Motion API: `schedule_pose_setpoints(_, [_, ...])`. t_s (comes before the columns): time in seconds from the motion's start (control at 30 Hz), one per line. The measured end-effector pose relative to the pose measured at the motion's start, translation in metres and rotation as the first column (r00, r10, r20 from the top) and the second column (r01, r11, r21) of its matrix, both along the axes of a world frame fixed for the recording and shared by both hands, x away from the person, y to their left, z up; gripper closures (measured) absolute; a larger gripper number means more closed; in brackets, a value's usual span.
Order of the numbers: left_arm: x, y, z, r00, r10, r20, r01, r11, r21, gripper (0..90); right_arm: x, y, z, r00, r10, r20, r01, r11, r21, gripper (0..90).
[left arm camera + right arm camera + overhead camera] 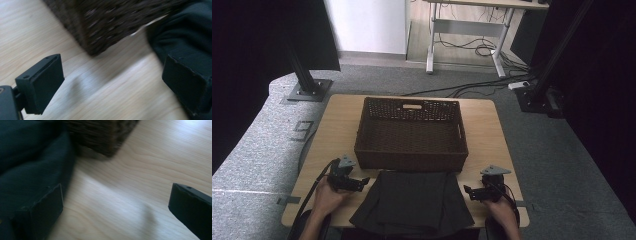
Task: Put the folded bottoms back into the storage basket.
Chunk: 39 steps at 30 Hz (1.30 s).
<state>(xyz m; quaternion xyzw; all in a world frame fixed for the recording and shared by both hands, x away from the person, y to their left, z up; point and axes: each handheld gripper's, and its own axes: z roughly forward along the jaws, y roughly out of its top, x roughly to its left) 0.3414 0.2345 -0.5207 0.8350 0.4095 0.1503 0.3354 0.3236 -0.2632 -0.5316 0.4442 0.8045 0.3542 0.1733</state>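
A dark folded cloth [412, 200] lies flat at the table's near edge, just in front of a brown woven basket [411, 134]. My left gripper [360, 183] hovers at the cloth's left edge, jaws wide open; its own view has bare wood between the jaws, the cloth [185, 37] by the right jaw and the basket corner [110, 27] ahead. My right gripper [468, 191] sits at the cloth's right edge, also open with nothing held; its view has the cloth [30, 170] by the left jaw and the basket corner [105, 135] beyond.
The light wooden table [337, 120] has bare strips on both sides of the basket. Grey carpet surrounds it, with black frame posts [304, 75] at the back left and back right, and cables [472, 50] under a far desk.
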Motion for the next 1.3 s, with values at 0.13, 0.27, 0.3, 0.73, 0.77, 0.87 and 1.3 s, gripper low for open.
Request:
schedule_pose_setpoints(0.13, [-0.006,-0.013,0.006,0.9993,-0.037,0.010,0.037,0.9991,-0.020,4.5,-0.004,0.015,0.006,0.9994,0.033,-0.012,-0.032,0.9995,0.005,0.0])
schedule_pose_setpoints(0.27, [-0.010,-0.024,0.010,0.9977,-0.066,0.012,0.067,0.9966,-0.047,4.3,-0.008,0.030,0.011,0.9977,0.063,-0.023,-0.063,0.9976,0.029,0.0])
schedule_pose_setpoints(0.3, [-0.011,-0.027,0.010,0.9970,-0.077,0.011,0.077,0.9957,-0.051,4.2,-0.009,0.034,0.012,0.9971,0.072,-0.026,-0.071,0.9967,0.039,0.0])
schedule_pose_setpoints(0.73, [-0.023,-0.069,0.000,0.9889,-0.148,-0.017,0.148,0.9889,0.014,2.0,-0.013,0.091,0.016,0.9888,0.135,-0.063,-0.131,0.9889,0.071,0.0])
schedule_pose_setpoints(0.77, [-0.024,-0.071,-0.002,0.9892,-0.145,-0.023,0.146,0.9888,0.032,0.4,-0.012,0.094,0.015,0.9894,0.129,-0.067,-0.126,0.9908,0.051,0.0])
schedule_pose_setpoints(0.87, [-0.026,-0.071,-0.003,0.9918,-0.119,-0.048,0.120,0.9922,0.033,0.0,-0.010,0.096,0.007,0.9909,0.099,-0.091,-0.098,0.9951,0.016,0.0])
schedule_pose_setpoints(1.3, [-0.031,-0.059,-0.017,0.9851,-0.086,-0.149,0.078,0.9950,-0.062,0.0,-0.010,0.077,-0.004,0.9865,0.050,-0.156,-0.042,0.9973,0.060,0.0])
